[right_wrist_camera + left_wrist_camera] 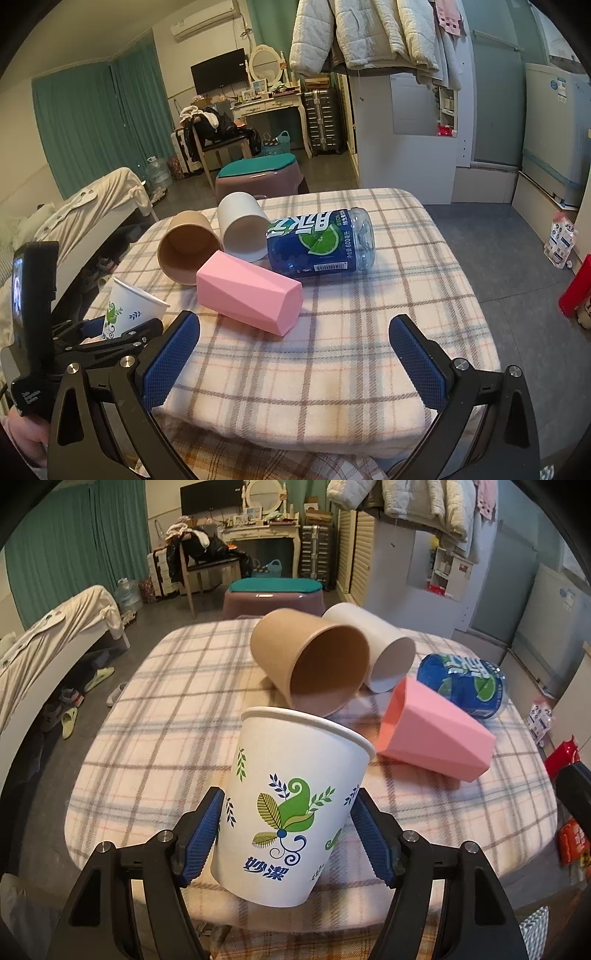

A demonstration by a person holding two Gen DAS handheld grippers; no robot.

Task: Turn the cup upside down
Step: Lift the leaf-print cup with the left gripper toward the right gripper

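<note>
Gripping the white paper cup with the green leaf print (291,805), the left tongs (288,834) have their blue pads (201,840) pressed against both sides of its lower wall. The cup is rim-up, tilted a little, its base hanging just over the near edge of the table with the plaid cloth (147,738). From the right wrist camera, that same cup (133,312) sits at the table's near left corner, the left tongs (110,332) reaching in level from the left side, and a hand is just visible on the handle at the bottom left.

The right tongs (295,354) hover low over the near edge of the table (332,350), fingers spread wide apart, holding nothing, pointing straight across the cloth.

Further back, a cluster lies tipped over: a brown kraft paper cup (310,657) on its side with its mouth toward the camera, a plain white cup (373,646) lying just behind and touching it, a faceted pink plastic cup (432,734) on its side near the front, and a blue-labelled clear plastic bottle (465,683) lying just beyond the pink one.
</note>
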